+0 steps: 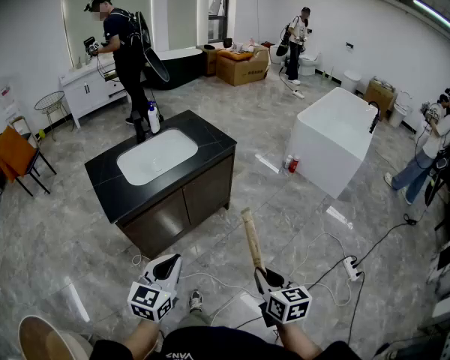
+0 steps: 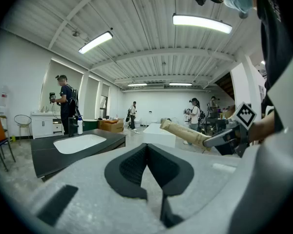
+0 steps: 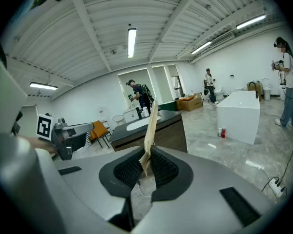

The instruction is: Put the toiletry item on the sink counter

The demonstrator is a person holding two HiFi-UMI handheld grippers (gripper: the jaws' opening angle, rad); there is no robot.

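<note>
Right gripper, lower centre, clamps the tail of a tan tube, perhaps toothpaste, pointing up-frame toward the sink counter; left gripper closed, empty.

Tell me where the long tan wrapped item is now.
In the head view the tan wrapped item stands low, right of centre, pinched in the right tool, short of the black sink counter.

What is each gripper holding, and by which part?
The right gripper pinches the long tan packet at its lower end; the left gripper is shut, empty.
</note>
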